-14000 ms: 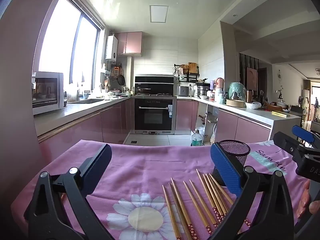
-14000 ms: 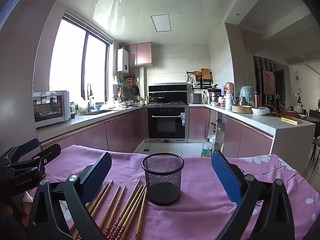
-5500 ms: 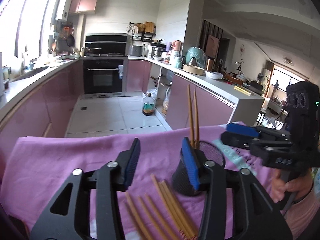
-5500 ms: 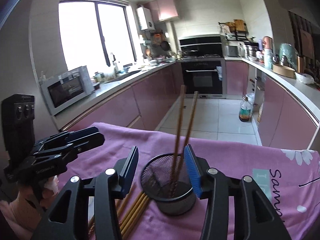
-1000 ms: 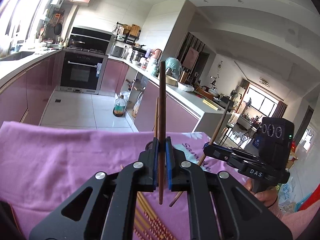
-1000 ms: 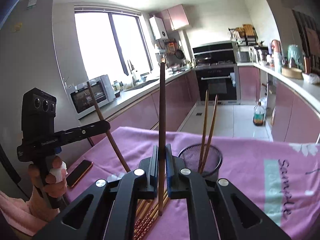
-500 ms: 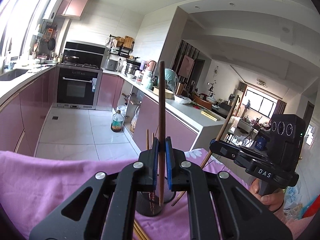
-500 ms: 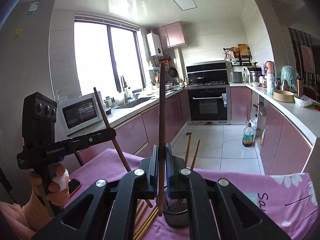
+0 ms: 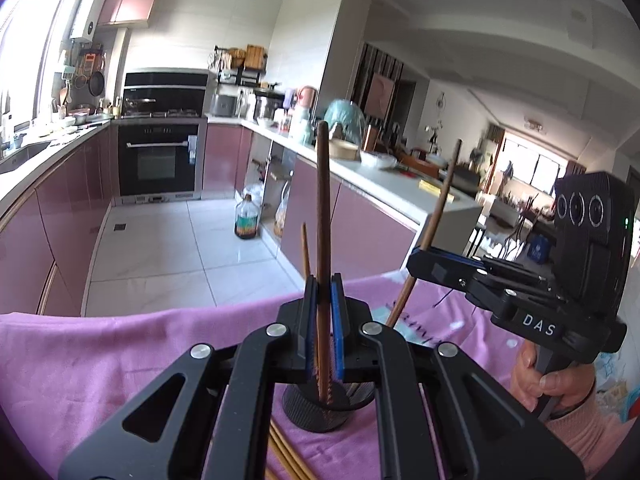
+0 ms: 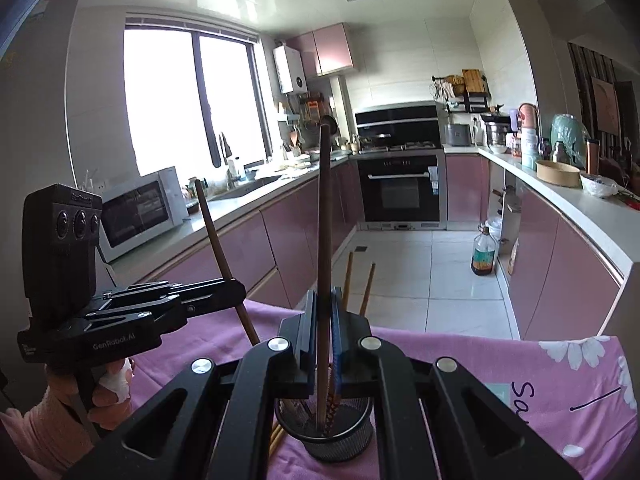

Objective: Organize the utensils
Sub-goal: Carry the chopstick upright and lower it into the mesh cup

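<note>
My left gripper [image 9: 323,328] is shut on a brown chopstick [image 9: 322,208] held upright, its lower end inside the black mesh cup [image 9: 316,412]. My right gripper [image 10: 323,344] is shut on another chopstick [image 10: 324,220], also upright with its tip in the mesh cup [image 10: 340,446]. Two chopsticks [image 10: 358,288] stand in the cup behind my right gripper. Each gripper shows in the other's view, the right one [image 9: 416,258] and the left one [image 10: 240,290], both clamped on a slanted chopstick. More chopsticks [image 9: 286,456] lie on the pink cloth [image 9: 100,352].
The table has a pink flowered cloth [image 10: 560,380]. Beyond its far edge is the kitchen floor, purple cabinets, an oven [image 10: 400,192] and a microwave [image 10: 140,212]. An oil bottle [image 10: 484,254] stands on the floor.
Both grippers have come lower over the mesh cup, and the tips of both held chopsticks have gone down into it. Both stay shut on their chopsticks.
</note>
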Demonstrator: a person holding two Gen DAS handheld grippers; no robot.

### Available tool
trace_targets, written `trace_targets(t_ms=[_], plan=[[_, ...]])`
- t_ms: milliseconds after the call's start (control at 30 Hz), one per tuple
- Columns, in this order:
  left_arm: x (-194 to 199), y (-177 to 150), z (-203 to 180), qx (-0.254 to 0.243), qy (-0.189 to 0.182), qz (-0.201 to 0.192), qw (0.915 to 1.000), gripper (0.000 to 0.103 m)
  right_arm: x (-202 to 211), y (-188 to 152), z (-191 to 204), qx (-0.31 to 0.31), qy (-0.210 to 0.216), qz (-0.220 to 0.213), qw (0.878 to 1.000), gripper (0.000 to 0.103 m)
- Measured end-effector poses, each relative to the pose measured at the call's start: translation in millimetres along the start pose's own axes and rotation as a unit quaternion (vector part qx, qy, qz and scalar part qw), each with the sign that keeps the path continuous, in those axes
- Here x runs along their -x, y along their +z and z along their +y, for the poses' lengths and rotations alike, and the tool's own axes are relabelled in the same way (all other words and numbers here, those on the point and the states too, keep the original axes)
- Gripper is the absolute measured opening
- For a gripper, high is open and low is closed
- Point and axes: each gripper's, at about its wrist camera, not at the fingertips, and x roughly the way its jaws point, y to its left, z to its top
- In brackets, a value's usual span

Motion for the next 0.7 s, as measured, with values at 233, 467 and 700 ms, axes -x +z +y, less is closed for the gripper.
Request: trace_targets(t_ms=[233,467,700], plan=[[-19,-11,11,-0.006,0.0,0.033,0.9994,0.007,-25,-15,-11,-0.012,-0.004,0.046,0.999,0.005],[-32,-18,21,-0.006,-0.002,0.052,0.9986,0.007,-33,-22,-9,-0.011,-0.009,0.067,0.998,0.005],[-47,-19,28,-0.001,-0.001,0.065,0.9979,0.007,-44,-25,-13,-0.018,-0.008,0.092,0.996,0.005]])
